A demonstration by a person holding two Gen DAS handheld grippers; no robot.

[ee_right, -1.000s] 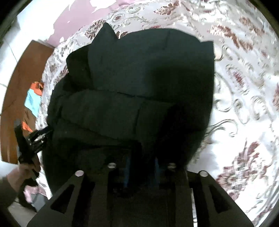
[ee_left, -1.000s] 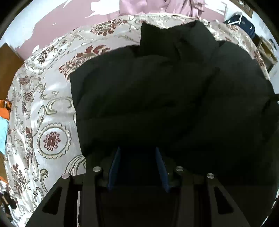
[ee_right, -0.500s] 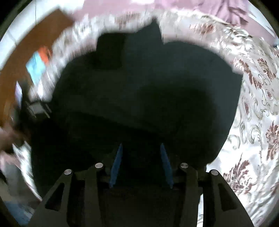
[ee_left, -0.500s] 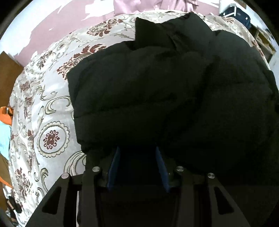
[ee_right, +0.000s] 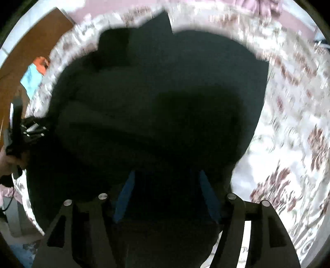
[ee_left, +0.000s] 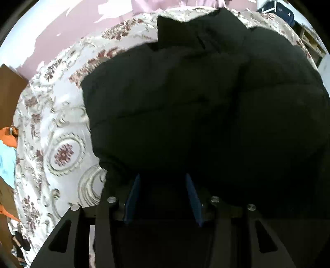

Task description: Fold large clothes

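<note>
A bulky black padded jacket [ee_left: 196,103] lies bunched and partly folded on a bed with a floral bedspread [ee_left: 61,154]. My left gripper [ee_left: 161,177] points steeply down at the jacket's near left edge. Its blue pads are sunk in black fabric and its jaws are opening slightly. In the blurred right wrist view the jacket [ee_right: 154,103] fills the middle. My right gripper [ee_right: 166,173] hangs over the near edge, jaws opening wide, pads apart from the fabric. The left gripper [ee_right: 39,127], held by a hand [ee_right: 10,160], shows at the jacket's left side.
The bedspread [ee_right: 288,144] lies bare to the right of the jacket and to its left. A brown wooden panel [ee_right: 41,37] stands beyond the bed. Orange and blue cloth [ee_left: 8,148] lies off the bed's left edge. Pink fabric [ee_left: 165,4] hangs at the head end.
My right gripper's jaws have spread from nearly shut to wide, and it has shifted and rolled over the jacket. The left gripper has stayed put, its pads a touch wider.
</note>
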